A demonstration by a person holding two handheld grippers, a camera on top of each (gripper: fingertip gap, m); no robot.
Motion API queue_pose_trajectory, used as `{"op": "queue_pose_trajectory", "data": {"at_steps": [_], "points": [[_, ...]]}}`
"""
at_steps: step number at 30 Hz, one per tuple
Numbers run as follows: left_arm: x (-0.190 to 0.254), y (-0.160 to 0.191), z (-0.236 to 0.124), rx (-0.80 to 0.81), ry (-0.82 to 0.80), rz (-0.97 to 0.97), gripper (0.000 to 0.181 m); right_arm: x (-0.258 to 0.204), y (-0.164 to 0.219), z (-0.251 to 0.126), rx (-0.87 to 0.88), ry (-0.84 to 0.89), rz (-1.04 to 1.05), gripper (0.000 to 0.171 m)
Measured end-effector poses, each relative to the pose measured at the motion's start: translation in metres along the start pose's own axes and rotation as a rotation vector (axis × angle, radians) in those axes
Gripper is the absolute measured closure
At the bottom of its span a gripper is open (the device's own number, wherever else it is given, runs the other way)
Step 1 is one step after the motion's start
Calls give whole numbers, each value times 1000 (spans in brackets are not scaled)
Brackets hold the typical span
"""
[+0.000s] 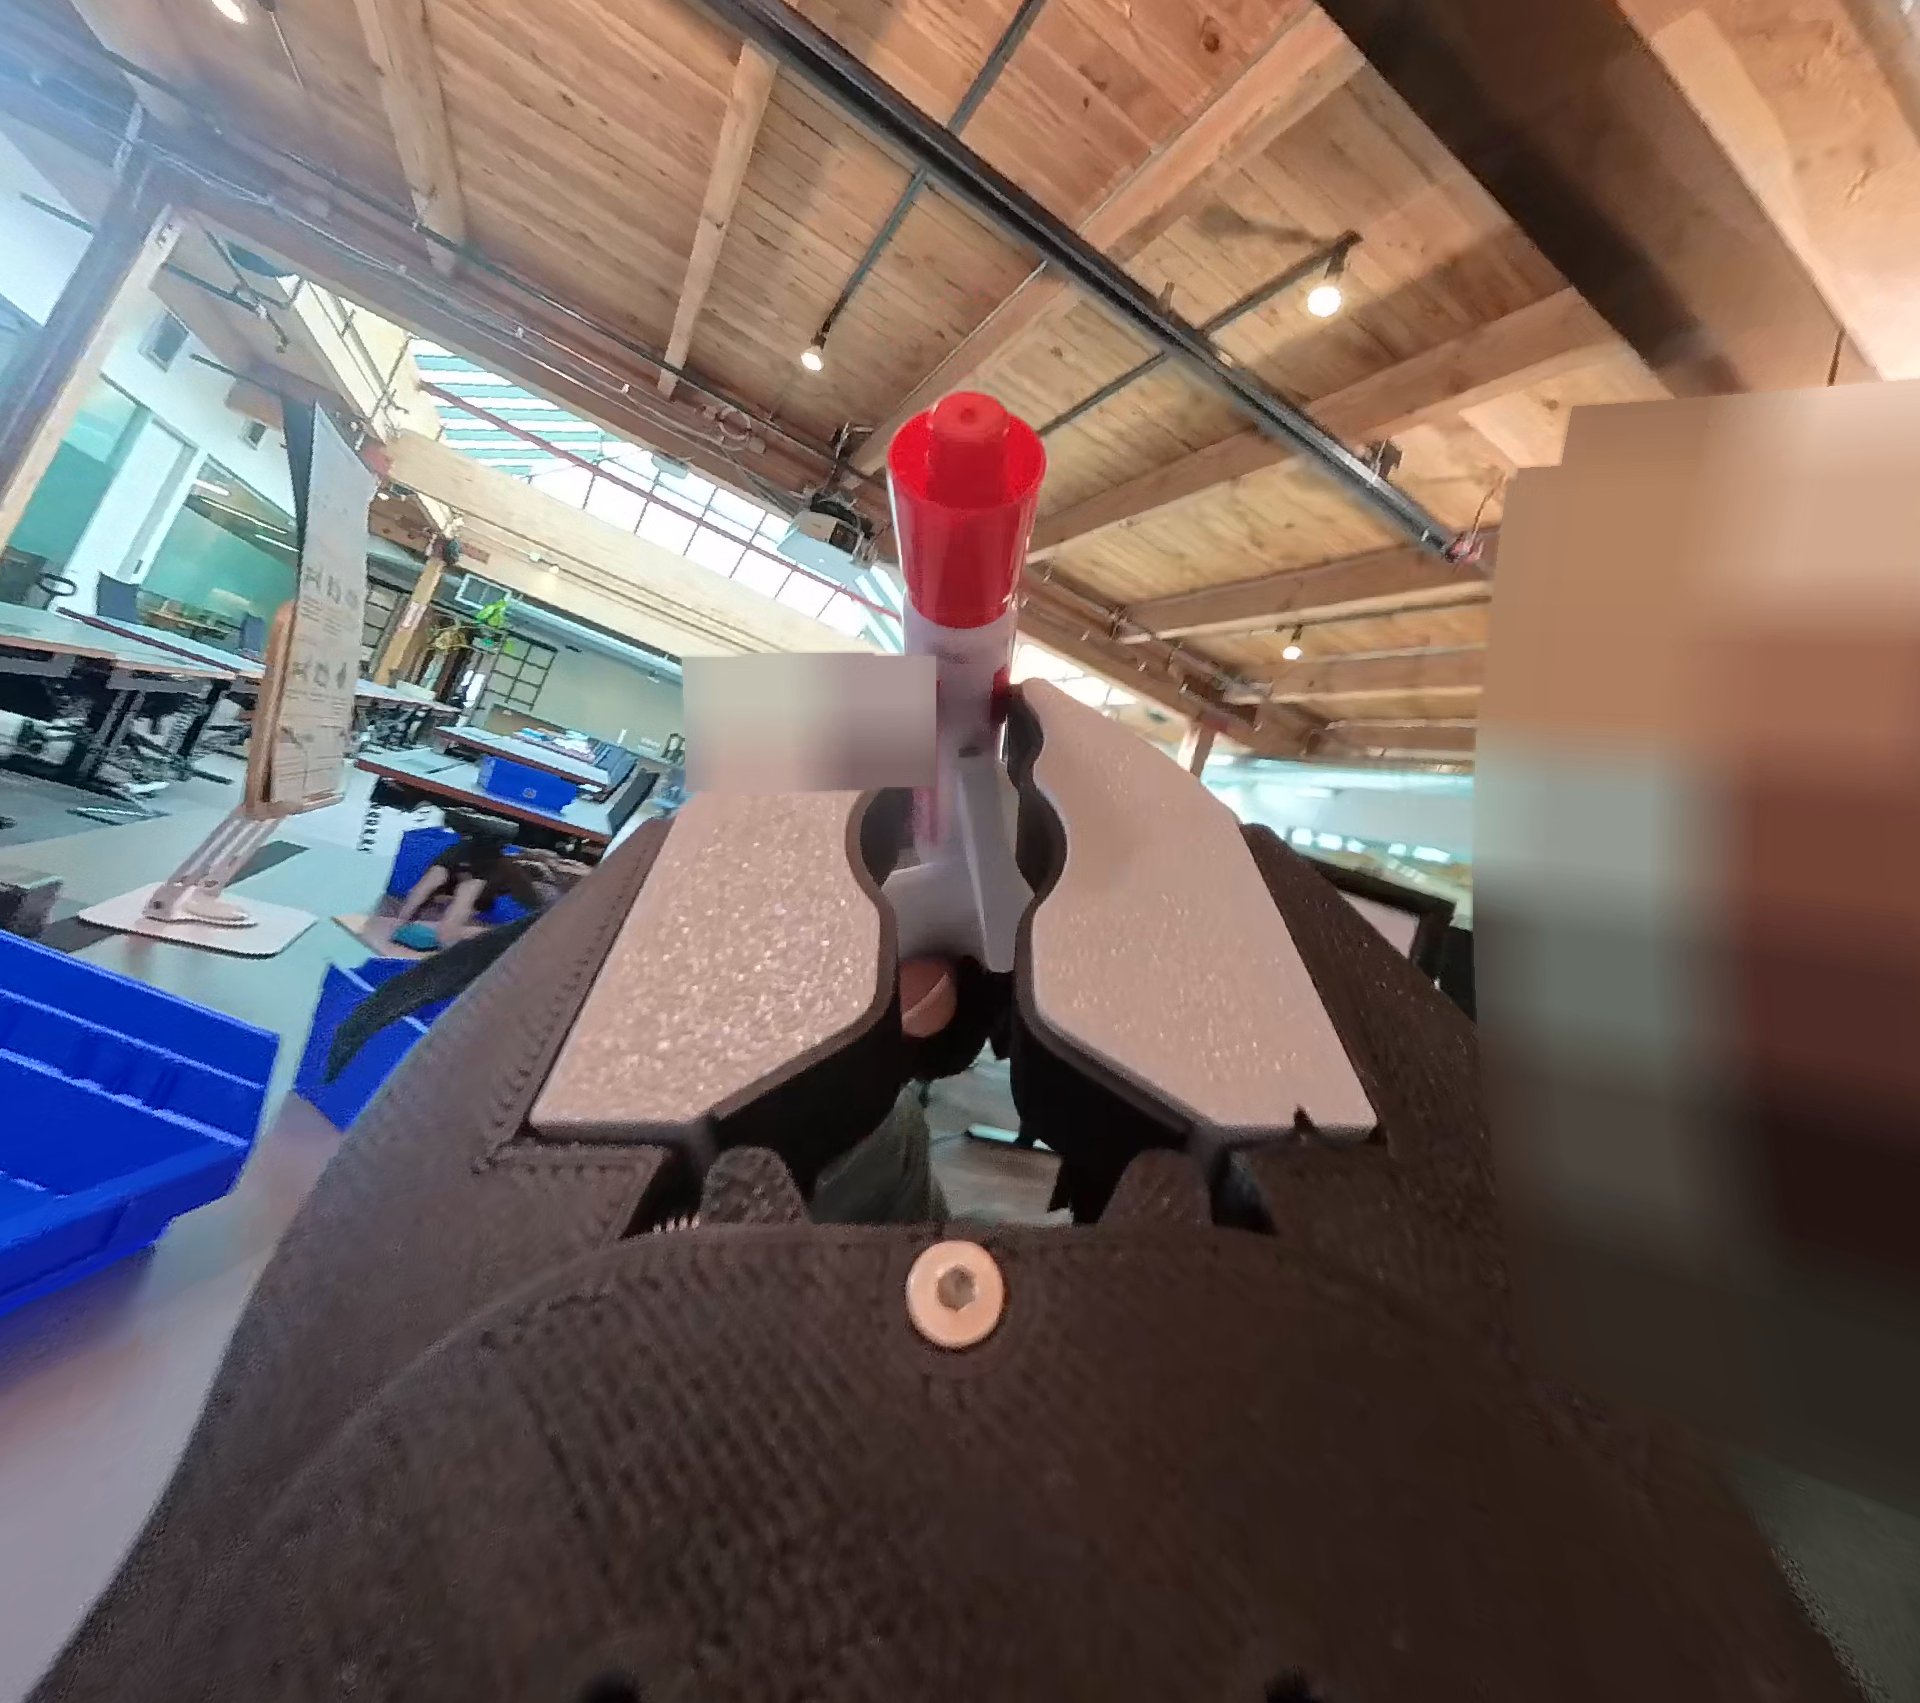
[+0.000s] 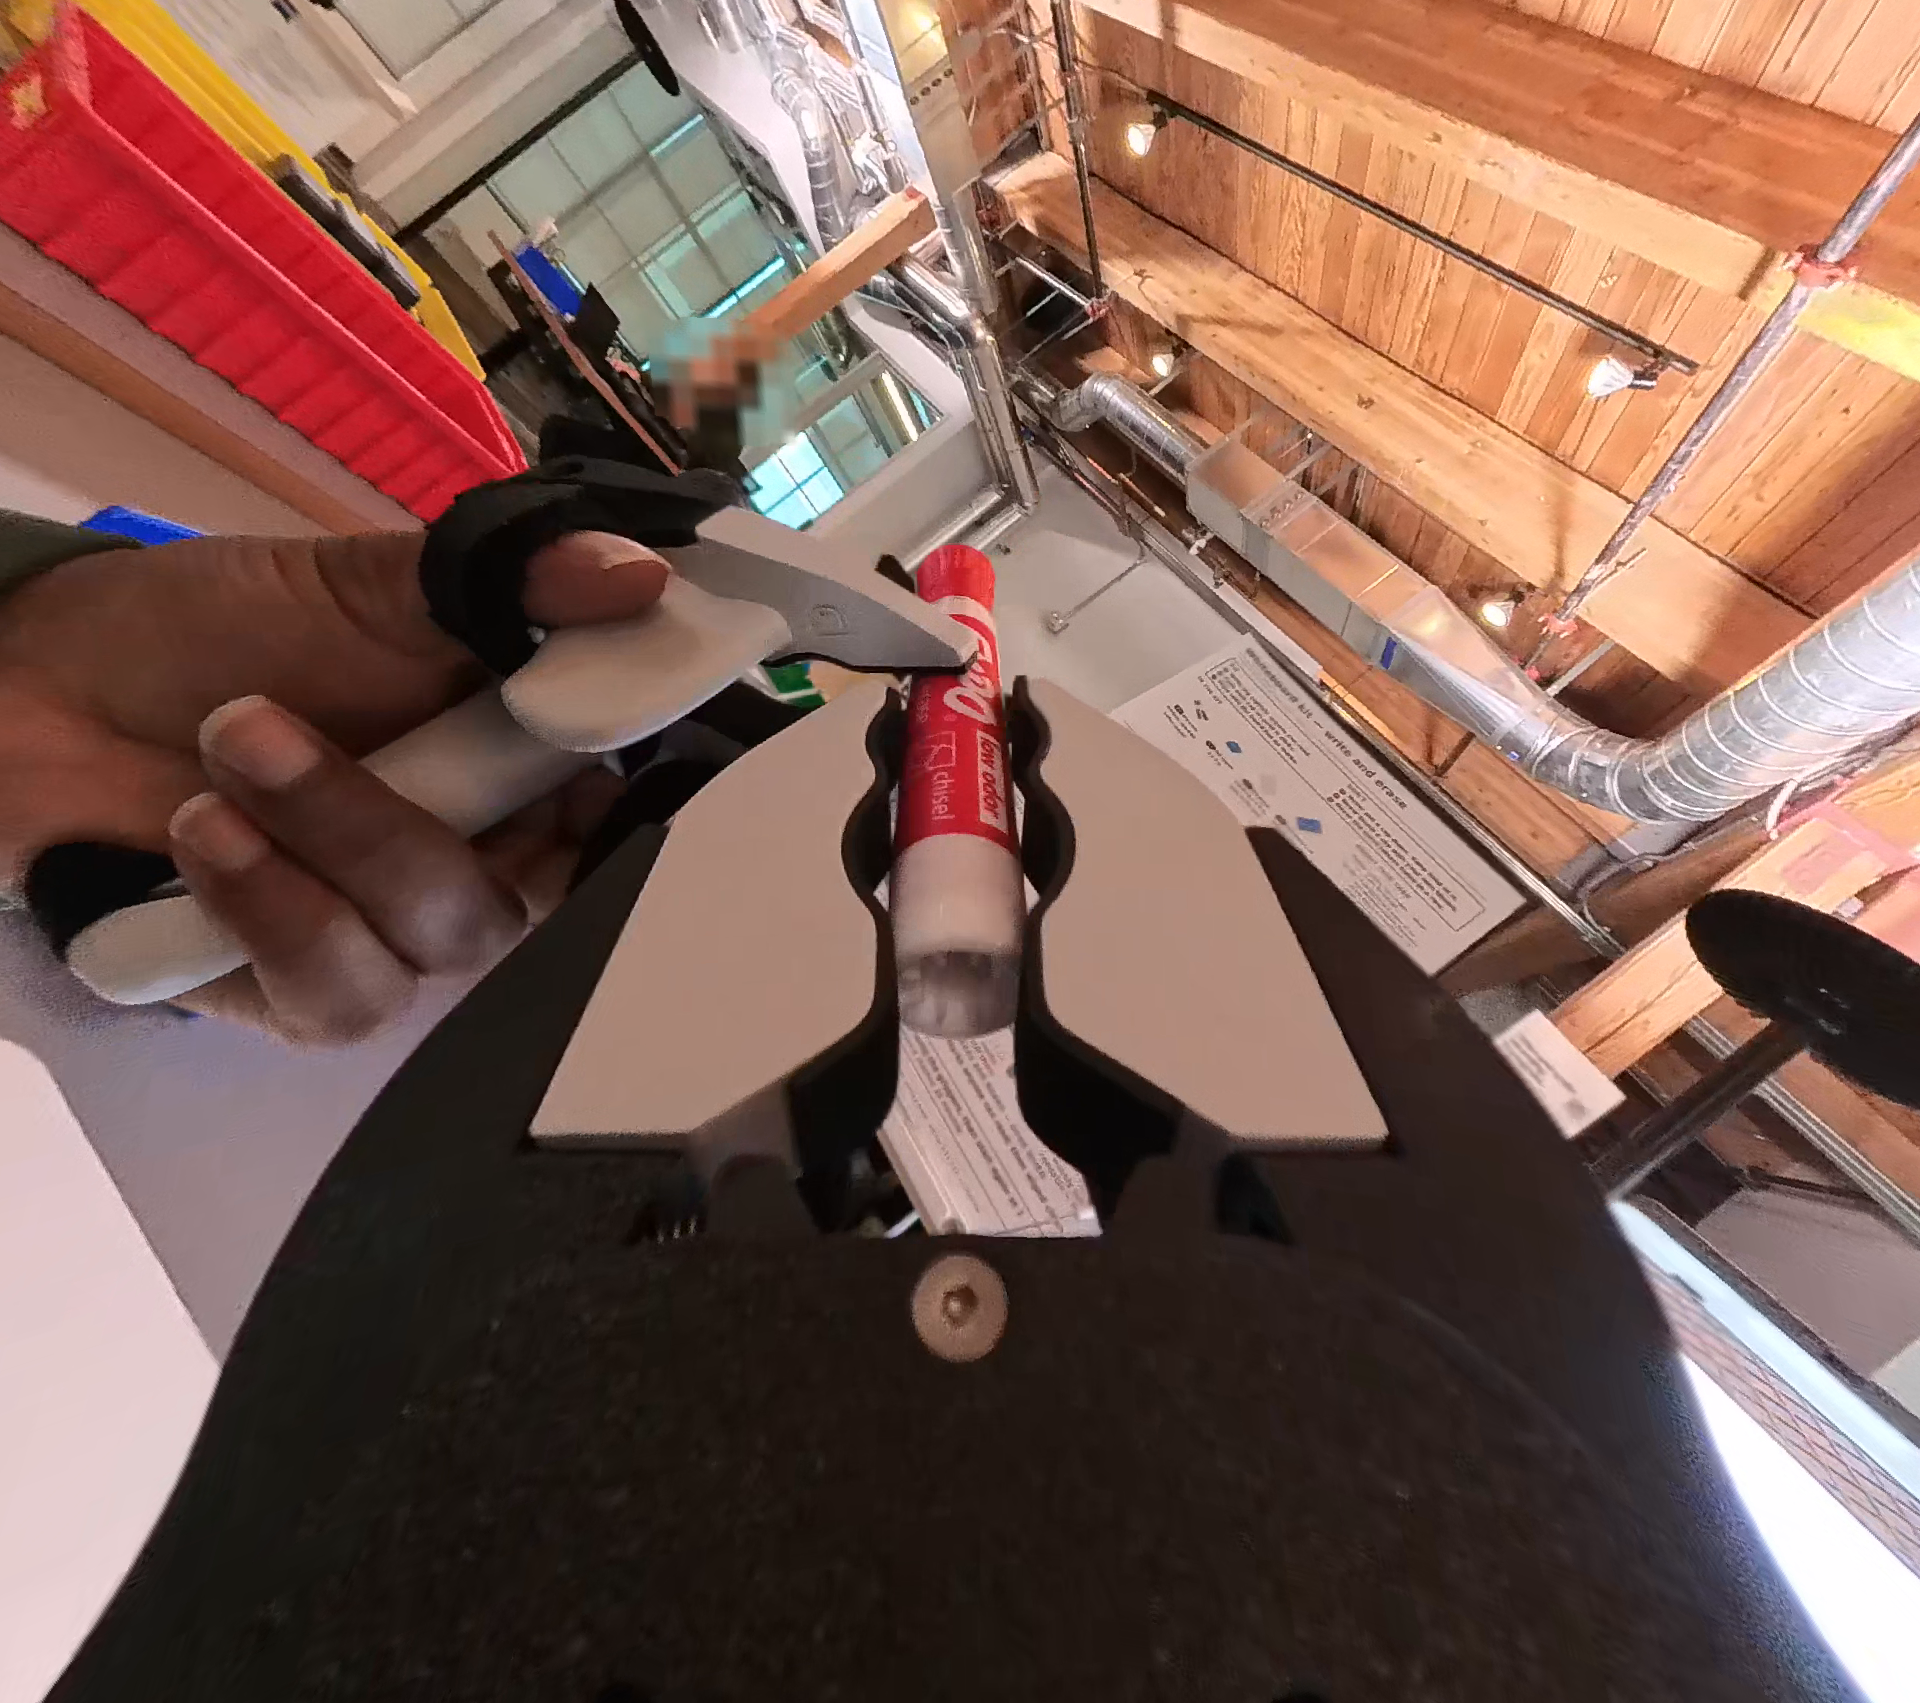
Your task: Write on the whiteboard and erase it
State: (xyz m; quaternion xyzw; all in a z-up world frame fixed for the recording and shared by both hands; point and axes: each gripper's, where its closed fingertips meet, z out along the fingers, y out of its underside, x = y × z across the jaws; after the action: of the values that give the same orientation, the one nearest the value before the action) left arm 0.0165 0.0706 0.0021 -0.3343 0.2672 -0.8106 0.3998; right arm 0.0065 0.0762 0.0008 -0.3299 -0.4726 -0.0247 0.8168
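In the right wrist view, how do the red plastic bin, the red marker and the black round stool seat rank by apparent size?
1. Red plastic bin.
2. Red marker, though it is nearest the camera.
3. Black round stool seat, partly cut off; close to the marker, so unsure.

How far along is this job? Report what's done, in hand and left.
Done: the red marker is picked up, clamped in the right gripper. In hand: the left gripper grips the same marker, seemingly to uncap it. Left: writing and erasing; the marker touches no board.
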Motion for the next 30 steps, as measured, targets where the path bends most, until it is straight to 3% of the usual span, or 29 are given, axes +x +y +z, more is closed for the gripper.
{"op": "queue_pose_trajectory", "data": {"at_steps": [5, 8, 11, 18, 22, 30], "points": [[2, -9, -13, -193, -78, 325, 148, 11, -5, -8, 17, -53, 130, 151], [5, -18, -25, -333, -177, 608, 146, 6, -1, -15, -21, -216, 278, 151], [10, -11, -34, -506, -214, 742, 143, 0, -6, -23, 22, -356, 430, 151], [15, 8, -35, -605, -149, 727, 146, -18, -8, -25, 41, -536, 608, 151], [7, 18, -35, -664, -178, 807, 160, -26, -1, -23, 15, -575, 639, 151], [9, 23, -34, -709, -182, 789, 162, -28, -2, -26, 41, -619, 688, 151]]}}
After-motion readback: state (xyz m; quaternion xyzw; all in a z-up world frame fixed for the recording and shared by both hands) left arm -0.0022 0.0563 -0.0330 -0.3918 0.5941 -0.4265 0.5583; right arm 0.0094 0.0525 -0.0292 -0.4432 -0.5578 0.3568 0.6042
